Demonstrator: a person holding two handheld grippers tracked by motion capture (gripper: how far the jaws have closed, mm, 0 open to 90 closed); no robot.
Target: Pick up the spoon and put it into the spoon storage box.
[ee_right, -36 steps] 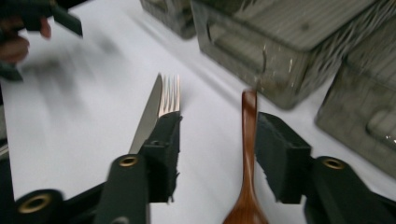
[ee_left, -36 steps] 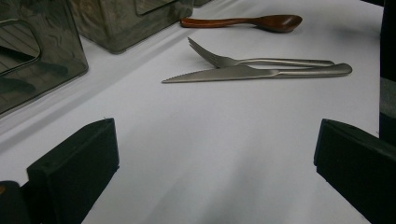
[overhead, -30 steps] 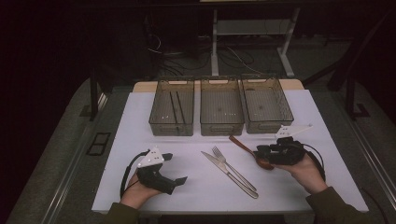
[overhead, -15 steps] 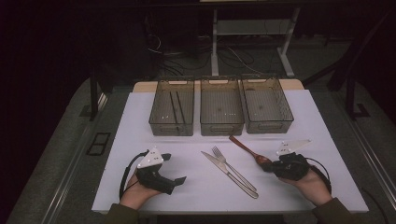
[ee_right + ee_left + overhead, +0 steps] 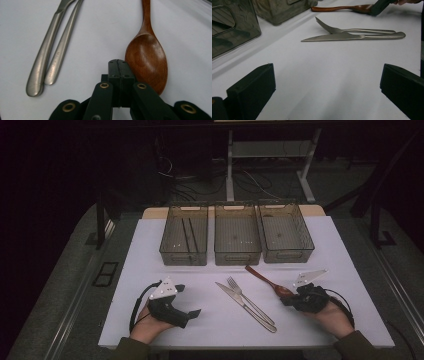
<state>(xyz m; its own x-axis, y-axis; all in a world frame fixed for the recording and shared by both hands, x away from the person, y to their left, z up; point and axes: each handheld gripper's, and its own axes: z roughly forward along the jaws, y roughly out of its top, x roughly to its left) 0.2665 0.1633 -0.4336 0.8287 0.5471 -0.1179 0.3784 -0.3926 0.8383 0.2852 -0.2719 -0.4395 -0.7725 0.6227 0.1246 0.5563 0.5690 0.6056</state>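
My right tool point(image 5: 289, 299) sits clenched with nothing between its jaws, its tip just beside the bowl of the wooden spoon point(image 5: 146, 56), which lies toward the table's right edge, handle pointing at the bins. I judge this the approach to picking up the spoon: next I must spread the jaws and straddle it. My left tool point(image 5: 192, 312) rests released near the table's front edge. The left bin point(image 5: 170, 247) holds dark chopsticks point(image 5: 190, 234); the middle bin point(image 5: 237, 256) and right bin point(image 5: 305, 240) look empty.

Left tool point(image 5: 192, 312) agape, right tool point(image 5: 117, 63) closed.
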